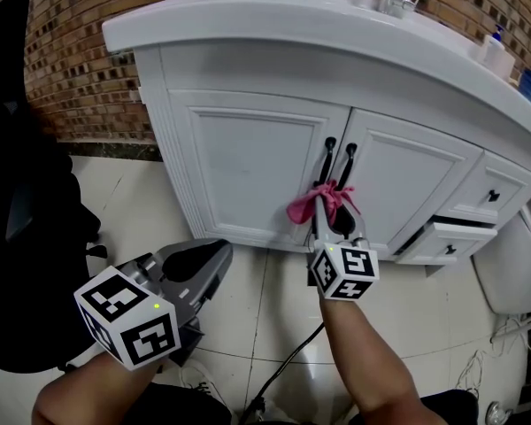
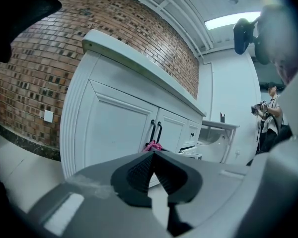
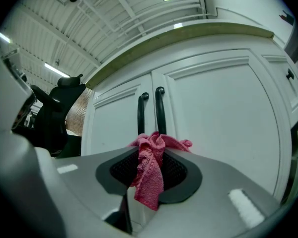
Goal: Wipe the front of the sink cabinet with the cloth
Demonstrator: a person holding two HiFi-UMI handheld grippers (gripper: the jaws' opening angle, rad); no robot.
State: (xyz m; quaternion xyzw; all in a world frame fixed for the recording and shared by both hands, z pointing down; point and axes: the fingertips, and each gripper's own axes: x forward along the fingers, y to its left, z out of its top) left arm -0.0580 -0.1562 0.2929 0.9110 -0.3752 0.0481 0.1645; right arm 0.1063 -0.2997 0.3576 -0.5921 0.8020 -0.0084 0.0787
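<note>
The white sink cabinet (image 1: pixel 248 162) has two doors with black handles (image 1: pixel 337 162) at the middle. My right gripper (image 1: pixel 334 204) is shut on a pink cloth (image 1: pixel 320 201), held against the cabinet front just below the handles. In the right gripper view the cloth (image 3: pixel 151 170) hangs bunched between the jaws, with the handles (image 3: pixel 160 110) straight ahead. My left gripper (image 1: pixel 219 257) hangs low over the floor, left of the cloth and apart from the cabinet. Its jaws are shut with nothing in them (image 2: pixel 153 155).
Two drawers (image 1: pixel 491 197) sit at the cabinet's right, the lower one (image 1: pixel 444 242) pulled slightly out. A white toilet (image 1: pixel 513 268) stands at the far right. A black chair (image 1: pixel 22 211) is at the left. A cable (image 1: pixel 288 361) runs over the tiled floor. A brick wall (image 1: pixel 66 69) stands behind.
</note>
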